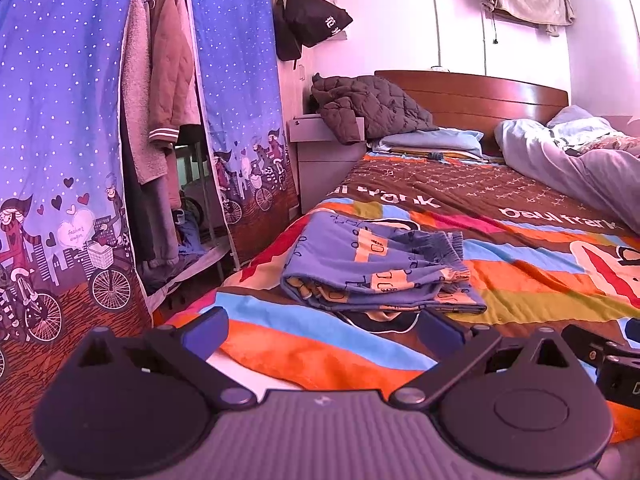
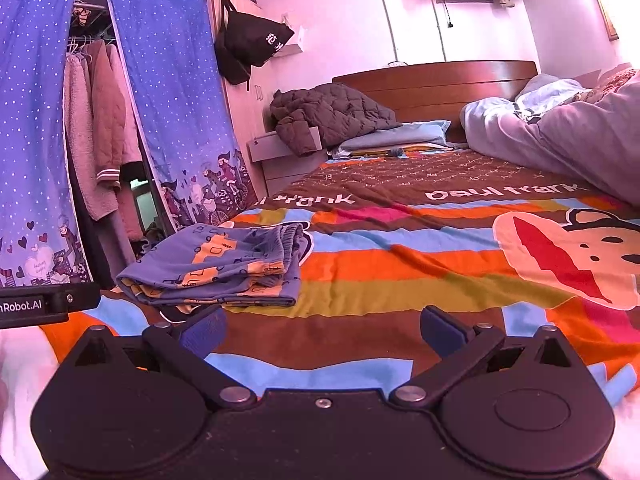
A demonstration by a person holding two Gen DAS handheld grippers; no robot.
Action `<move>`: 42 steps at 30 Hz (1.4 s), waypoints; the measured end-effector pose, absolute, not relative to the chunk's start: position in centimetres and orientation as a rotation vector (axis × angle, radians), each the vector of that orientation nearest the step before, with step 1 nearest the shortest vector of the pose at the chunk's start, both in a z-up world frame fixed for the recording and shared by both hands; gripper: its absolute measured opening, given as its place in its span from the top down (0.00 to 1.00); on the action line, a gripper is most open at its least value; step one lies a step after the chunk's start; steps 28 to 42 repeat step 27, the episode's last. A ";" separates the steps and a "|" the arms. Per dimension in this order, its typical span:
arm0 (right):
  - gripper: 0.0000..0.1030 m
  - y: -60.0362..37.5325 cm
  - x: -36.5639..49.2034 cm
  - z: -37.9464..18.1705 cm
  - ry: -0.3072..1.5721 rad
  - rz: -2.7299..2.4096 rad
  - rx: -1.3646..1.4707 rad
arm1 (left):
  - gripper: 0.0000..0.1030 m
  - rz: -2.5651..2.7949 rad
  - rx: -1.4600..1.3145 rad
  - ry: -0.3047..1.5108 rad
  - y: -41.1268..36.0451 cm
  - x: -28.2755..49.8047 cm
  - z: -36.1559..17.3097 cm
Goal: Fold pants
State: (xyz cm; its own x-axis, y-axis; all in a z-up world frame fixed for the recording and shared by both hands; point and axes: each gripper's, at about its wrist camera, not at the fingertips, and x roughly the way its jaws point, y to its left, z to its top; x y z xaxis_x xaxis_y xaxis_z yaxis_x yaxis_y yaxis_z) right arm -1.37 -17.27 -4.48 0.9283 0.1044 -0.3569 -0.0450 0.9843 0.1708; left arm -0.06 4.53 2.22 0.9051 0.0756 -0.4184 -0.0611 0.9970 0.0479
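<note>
on the striped bedspread point(image 2: 400, 264) lie blue patterned pants point(image 2: 224, 270), folded compactly; both claws point(image 1: 324, 328) point(image 2: 322, 330) spread, empty.

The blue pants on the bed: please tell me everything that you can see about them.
The pants are soft blue cloth printed with orange blocks and small dark outlines. They lie folded into a flat bundle of several layers on the striped bedspread, near the bed's edge beside the wardrobe curtain. The gathered waistband faces the headboard side. Neither gripper touches them; both sets of jaws stand open, short of the bundle.
</note>
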 end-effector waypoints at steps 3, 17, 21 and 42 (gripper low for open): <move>0.01 -17.3 -1.3 -4.6 0.377 0.077 0.160 | 0.00 0.066 0.034 0.432 4.5 -0.1 2.2; 0.01 -17.3 -1.3 -4.6 0.377 0.077 0.160 | 0.00 0.066 0.037 0.433 4.5 -0.1 2.2; 0.01 -17.3 -1.3 -4.6 0.378 0.077 0.160 | 0.00 0.064 0.043 0.426 4.6 -0.1 2.3; 0.01 -17.3 -1.3 -4.6 0.378 0.076 0.160 | 0.00 0.075 0.047 0.416 4.7 -0.2 2.3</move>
